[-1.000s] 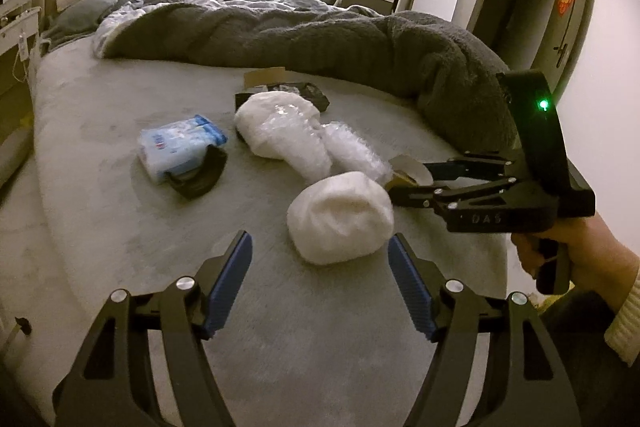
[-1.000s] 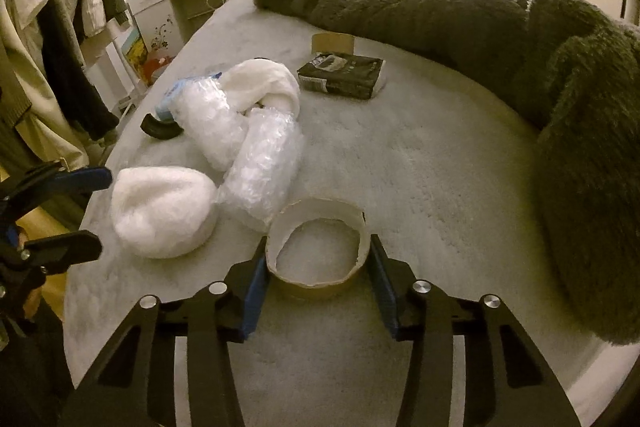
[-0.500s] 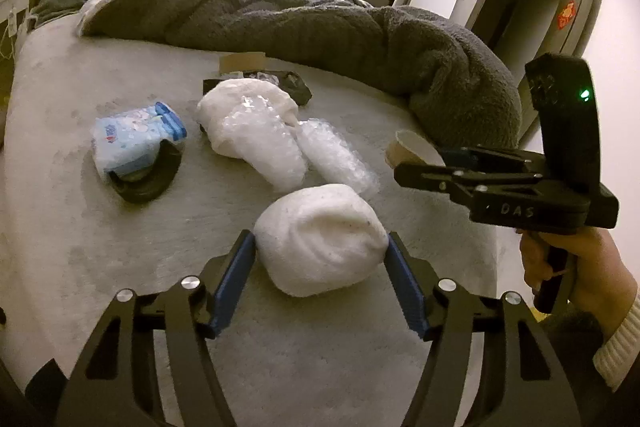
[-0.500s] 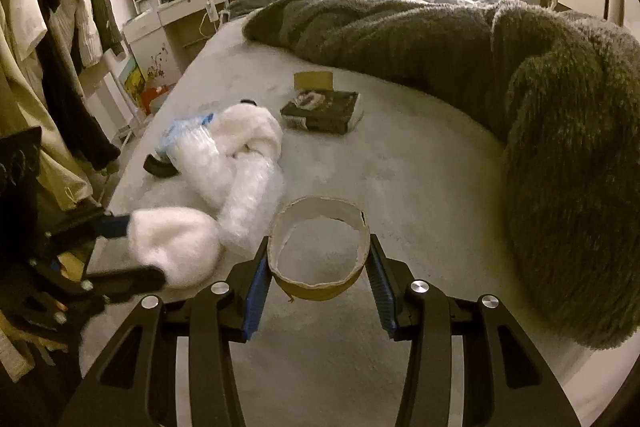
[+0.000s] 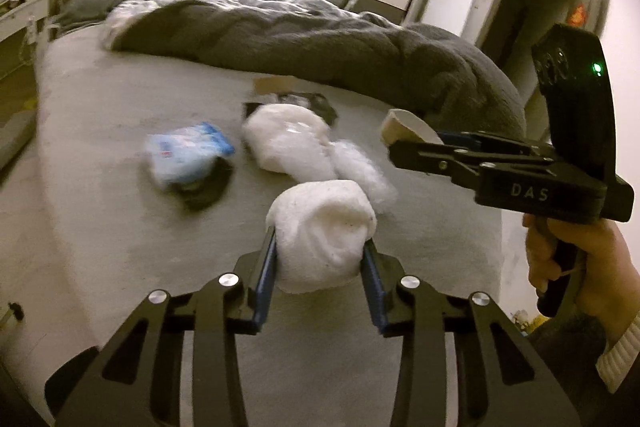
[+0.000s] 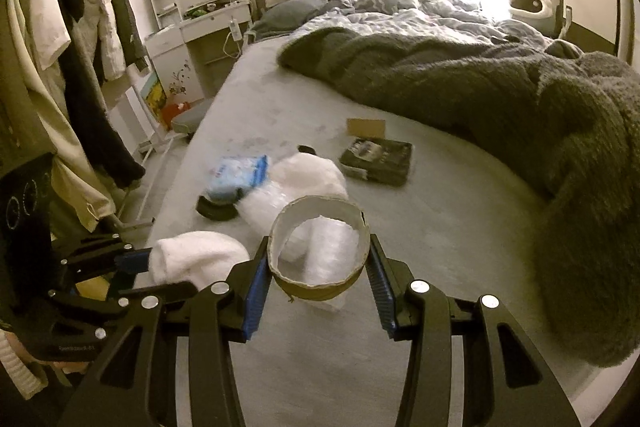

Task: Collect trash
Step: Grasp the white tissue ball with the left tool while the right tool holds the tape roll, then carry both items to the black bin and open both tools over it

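Two grippers, both squeezing trash above bed (image 6: 460,227). Left gripper (image 5: 320,259) pinches white fluffy wad (image 5: 322,227). Right gripper (image 6: 318,259) pinches cardboard ring (image 6: 318,247) by its sides.

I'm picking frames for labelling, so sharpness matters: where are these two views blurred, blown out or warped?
Left wrist: motion blur smears the blue-and-white packet; the white wad between the left gripper's fingers stays sharp; the window behind blows out. Right wrist: sharper overall, glare top right, fisheye bending the bed edge.

Blue packet (image 5: 188,157), perhaps tissues, blurred
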`<state>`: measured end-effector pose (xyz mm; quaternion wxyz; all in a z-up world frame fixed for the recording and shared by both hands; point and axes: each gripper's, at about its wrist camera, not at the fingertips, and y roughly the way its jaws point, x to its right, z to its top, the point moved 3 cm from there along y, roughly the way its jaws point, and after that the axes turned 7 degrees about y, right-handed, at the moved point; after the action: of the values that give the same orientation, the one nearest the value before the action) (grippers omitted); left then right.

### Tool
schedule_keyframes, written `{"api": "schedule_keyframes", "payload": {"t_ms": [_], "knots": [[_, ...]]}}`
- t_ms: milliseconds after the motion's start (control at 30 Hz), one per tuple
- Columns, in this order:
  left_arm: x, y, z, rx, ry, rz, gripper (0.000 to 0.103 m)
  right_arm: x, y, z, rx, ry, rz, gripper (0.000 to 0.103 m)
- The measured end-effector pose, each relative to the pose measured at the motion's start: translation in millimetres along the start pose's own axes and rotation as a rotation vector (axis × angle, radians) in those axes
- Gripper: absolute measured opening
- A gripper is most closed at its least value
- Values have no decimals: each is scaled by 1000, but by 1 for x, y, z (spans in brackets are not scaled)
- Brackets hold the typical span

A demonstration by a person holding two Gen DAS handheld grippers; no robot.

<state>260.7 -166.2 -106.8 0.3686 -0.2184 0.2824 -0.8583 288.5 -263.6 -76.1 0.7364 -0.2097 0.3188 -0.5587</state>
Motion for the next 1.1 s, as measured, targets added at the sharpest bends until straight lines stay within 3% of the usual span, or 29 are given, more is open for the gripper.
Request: {"api": "schedule_keyframes", "payload": {"t_ms": [267, 567, 833, 1100], "knots": [[-35, -41, -7, 36, -52, 117, 41, -42, 5, 5, 12, -27, 48, 46], [-89, -74, -34, 20, -149, 260, 41, -89, 20, 8, 11, -57, 109, 46], [-131, -90, -72, -45, -232, 334, 41, -133, 42, 5, -21, -85, 171, 46], [-161, -89, -115, -134, -297, 361, 41, -186, 61, -8, -81, -139, 225, 46]]}}
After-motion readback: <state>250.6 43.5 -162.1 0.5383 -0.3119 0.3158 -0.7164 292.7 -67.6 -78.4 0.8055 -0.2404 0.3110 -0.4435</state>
